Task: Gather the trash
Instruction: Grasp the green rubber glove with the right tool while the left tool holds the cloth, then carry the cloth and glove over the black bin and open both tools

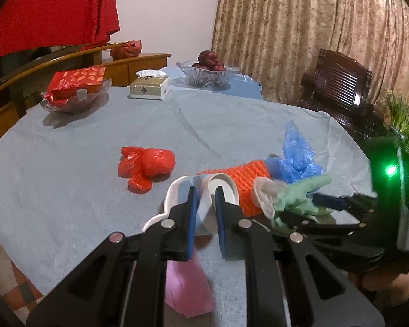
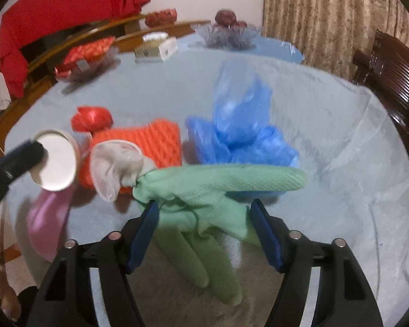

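The table (image 1: 81, 190) has a soft grey-blue cloth on it. A shiny red bag (image 1: 146, 167) is all crumpled. The knitted thing (image 2: 152, 147) is bright orange with a bumpy pattern. The plastic bag (image 2: 242, 133) is see-through blue. The rubber glove (image 2: 204, 190) is pale green with tiny dots. The paper cup (image 2: 56, 164) is white inside. A pink bag (image 1: 188, 288) hangs below it. The curtain (image 1: 300, 32) is tan with a leafy brown pattern. Each claw is black with blue pads (image 1: 192, 212).
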Tool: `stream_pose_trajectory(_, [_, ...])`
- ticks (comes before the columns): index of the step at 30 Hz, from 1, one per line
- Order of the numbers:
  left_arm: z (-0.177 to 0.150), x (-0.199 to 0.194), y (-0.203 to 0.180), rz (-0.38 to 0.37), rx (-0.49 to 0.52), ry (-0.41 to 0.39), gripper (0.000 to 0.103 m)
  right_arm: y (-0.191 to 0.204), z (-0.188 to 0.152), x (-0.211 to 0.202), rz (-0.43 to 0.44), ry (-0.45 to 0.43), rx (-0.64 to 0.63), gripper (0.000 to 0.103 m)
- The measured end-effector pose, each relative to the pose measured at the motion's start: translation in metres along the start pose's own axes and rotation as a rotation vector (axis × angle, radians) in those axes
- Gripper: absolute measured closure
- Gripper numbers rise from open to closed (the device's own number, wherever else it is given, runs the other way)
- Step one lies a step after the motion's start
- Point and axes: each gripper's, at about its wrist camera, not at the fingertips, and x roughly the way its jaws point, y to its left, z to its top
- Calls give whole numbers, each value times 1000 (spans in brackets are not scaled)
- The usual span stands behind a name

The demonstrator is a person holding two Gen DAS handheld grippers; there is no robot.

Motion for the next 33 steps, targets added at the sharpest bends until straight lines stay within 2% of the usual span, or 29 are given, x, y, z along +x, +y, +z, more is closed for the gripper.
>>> stream_pose_trajectory(1, [0, 0, 0, 1, -2, 1, 90, 1, -2, 2, -8, 7, -2, 46])
stream_pose_trajectory(2, [0, 1, 1, 0, -4, 2, 90, 1, -3, 1, -14, 5, -5, 56])
stream_pose_trajectory(3, [0, 0, 1, 2, -4, 0, 90, -1, -3, -1, -15, 7, -6, 71])
stream_pose_trajectory(5, [2, -3, 1, 4, -3, -5, 90, -3, -3, -8, 2, 7, 3, 86])
stream_pose_trajectory(6, [2, -4, 2, 4, -3, -7, 90, -4, -3, -13, 6, 4, 2, 88])
stream_pose_trajectory(16, [15, -38, -14, 18, 2, -48, 90, -26, -6, -86, 8, -93, 54, 91])
stream_pose_trajectory(27, [22, -71, -82, -51, 74, -86, 90, -83, -15, -165, -52, -185, 118, 92])
stream_pose_trajectory(33, [24, -75, -143, -101, 145, -86, 90, -134, -22, -212, -131, -247, 187, 92])
